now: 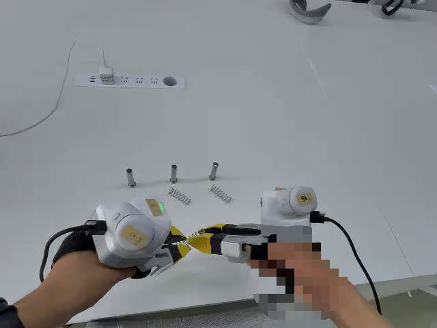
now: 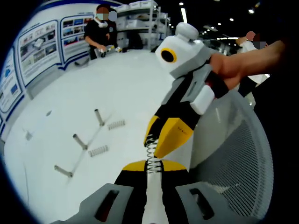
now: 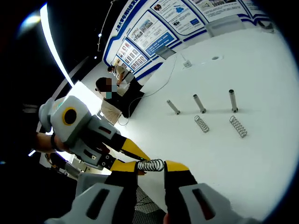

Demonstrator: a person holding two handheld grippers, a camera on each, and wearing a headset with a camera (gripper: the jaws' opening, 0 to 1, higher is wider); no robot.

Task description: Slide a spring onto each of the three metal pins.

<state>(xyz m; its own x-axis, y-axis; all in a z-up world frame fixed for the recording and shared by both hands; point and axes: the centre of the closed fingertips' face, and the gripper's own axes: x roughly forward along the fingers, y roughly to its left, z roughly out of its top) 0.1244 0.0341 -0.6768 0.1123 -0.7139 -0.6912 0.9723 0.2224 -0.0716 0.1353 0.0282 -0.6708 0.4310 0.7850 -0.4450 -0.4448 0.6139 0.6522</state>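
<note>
- The held spring [image 3: 150, 164] is in the air above the near edge of the table [image 1: 287, 123], between the two tools and well apart from the pins.
- Right gripper [image 3: 150, 168]: the jaws stand part-way apart. The coil lies crosswise between the yellow tips and touches both, so it is clamped end to end.
- Left gripper [image 2: 150, 166]: it points at the other tool. The yellow tips are together on the coil's near end, and the coil runs straight out along the jaw axis.
- The left hand [image 1: 78, 270], in a black glove, wraps its tool from behind. The right hand [image 2: 233, 63] grips its tool's handle.
- The left pin [image 1: 130, 178], middle pin [image 1: 173, 173] and right pin [image 1: 214, 171] stand upright in a row, all bare.
- The first loose spring [image 1: 179, 195] lies just in front of the middle pin. The second loose spring [image 1: 220, 193] lies just in front of the right pin.
- In the head view the held coil is a thin sliver and its ends are hidden by the yellow tips.
</note>
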